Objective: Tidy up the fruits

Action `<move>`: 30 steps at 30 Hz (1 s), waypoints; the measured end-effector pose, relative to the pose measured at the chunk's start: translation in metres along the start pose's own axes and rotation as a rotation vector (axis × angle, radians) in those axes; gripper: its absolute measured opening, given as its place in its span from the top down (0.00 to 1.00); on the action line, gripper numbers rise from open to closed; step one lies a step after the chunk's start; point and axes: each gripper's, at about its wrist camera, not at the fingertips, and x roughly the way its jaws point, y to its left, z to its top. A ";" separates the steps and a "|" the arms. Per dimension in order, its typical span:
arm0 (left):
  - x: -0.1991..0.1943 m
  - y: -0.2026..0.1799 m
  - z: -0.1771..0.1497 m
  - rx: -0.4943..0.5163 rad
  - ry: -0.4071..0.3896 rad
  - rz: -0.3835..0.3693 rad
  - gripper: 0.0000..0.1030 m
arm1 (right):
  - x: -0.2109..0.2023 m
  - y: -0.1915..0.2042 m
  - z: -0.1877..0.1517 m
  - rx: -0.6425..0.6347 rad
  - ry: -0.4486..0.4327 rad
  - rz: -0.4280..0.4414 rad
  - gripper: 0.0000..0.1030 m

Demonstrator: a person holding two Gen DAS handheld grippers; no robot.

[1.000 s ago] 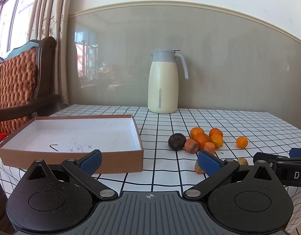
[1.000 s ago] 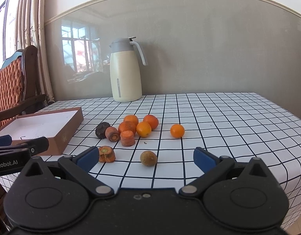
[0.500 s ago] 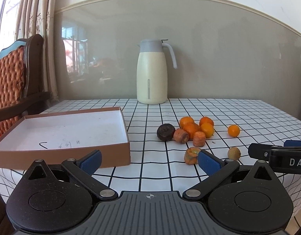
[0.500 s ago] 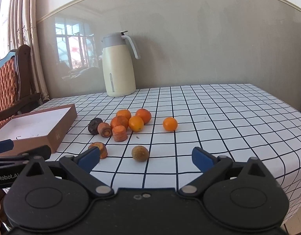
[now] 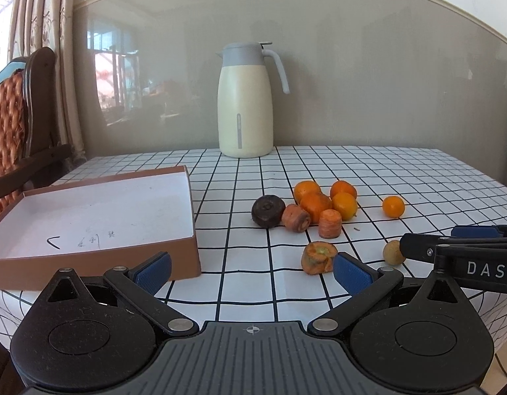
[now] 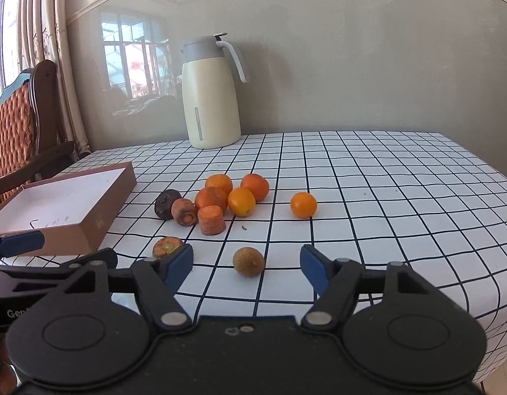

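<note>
Several oranges lie clustered mid-table, one orange apart to the right. Carrot chunks and a dark round fruit lie beside them. A small brown fruit lies just ahead of my open right gripper, between its fingers. A carrot stub lies by the right finger of my open left gripper. An empty brown box with white inside sits at left. The right gripper's finger shows at the left wrist view's right edge.
A cream thermos jug stands at the back of the checked tablecloth. A wooden chair and curtain are at the left. The table's front and right edges are near.
Both grippers have moved forward and right; the fruit now looks nearer. The brown fruit now lies between the right gripper's fingertips. Both stay open.
</note>
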 end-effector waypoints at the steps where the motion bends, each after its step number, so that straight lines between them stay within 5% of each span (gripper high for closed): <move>1: 0.002 -0.001 0.000 -0.001 0.002 -0.004 0.00 | 0.003 0.000 0.001 0.000 0.006 -0.003 0.42; 17: 0.028 -0.011 0.002 -0.004 0.018 -0.087 0.01 | 0.034 -0.009 0.000 0.010 0.082 0.007 0.71; 20: 0.030 -0.013 0.003 0.011 0.026 -0.118 0.09 | 0.038 -0.011 0.001 0.020 0.094 0.020 0.75; 30: 0.040 -0.016 0.001 0.063 0.049 -0.122 0.13 | 0.050 -0.010 -0.002 -0.004 0.111 0.034 0.82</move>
